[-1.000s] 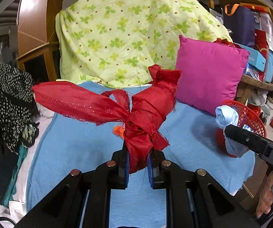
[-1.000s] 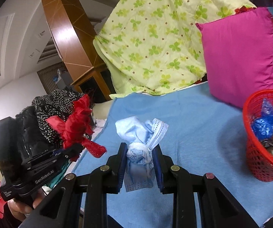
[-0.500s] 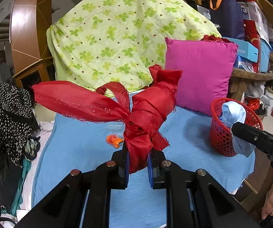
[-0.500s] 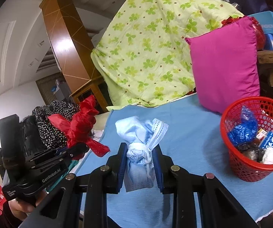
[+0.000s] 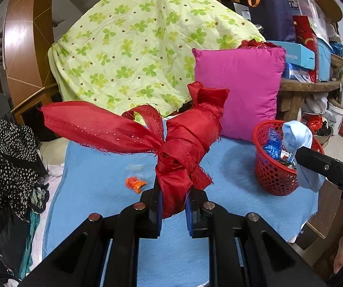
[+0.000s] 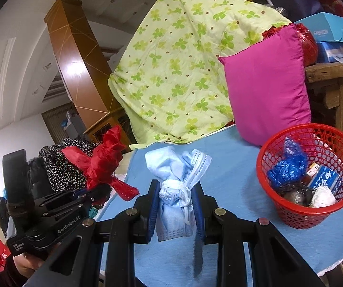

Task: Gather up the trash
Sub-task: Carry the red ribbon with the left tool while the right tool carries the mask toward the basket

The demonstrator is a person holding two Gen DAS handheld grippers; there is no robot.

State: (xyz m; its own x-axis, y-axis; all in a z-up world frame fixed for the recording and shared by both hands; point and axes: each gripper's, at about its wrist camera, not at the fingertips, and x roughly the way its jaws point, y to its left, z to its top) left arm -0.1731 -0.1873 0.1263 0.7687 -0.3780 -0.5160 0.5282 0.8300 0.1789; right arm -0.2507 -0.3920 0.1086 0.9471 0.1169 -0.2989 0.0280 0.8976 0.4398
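Setting: a cluttered room; a blue cloth [image 5: 95,181] is covering the desk, with a green clover-print quilt [image 5: 133,47] and a pink cushion [image 5: 240,91] standing behind it.
Left gripper [image 5: 173,211]: its fingers are pinching the bottom of a knotted red cloth bundle [image 5: 183,148], nearly closed on it; the bundle is sticking up above the fingers, one long tail trailing off to their left.
Right gripper [image 6: 175,209]: its fingers are clamping a knotted pale blue cloth bundle [image 6: 174,179] low down, as tightly as they go; the knot and frilled ends are standing above the fingers.
Red basket [image 6: 314,177]: sitting on the desk ahead and to the right of the right fingers, near the edge, already holding a blue wrapper, a small box and other scraps.
Orange scrap [image 5: 135,183]: lying on the blue cloth just ahead and left of the left fingers, not yet collected.
Step in hand (judged): both bundles being carried toward the basket.
Risk 1: the red tail may drape over the basket rim and drag the light basket off the desk edge.
Risk 2: both hands converging on one small opening may collide.
Risk 3: slippery fabric held only by its base may slide out.
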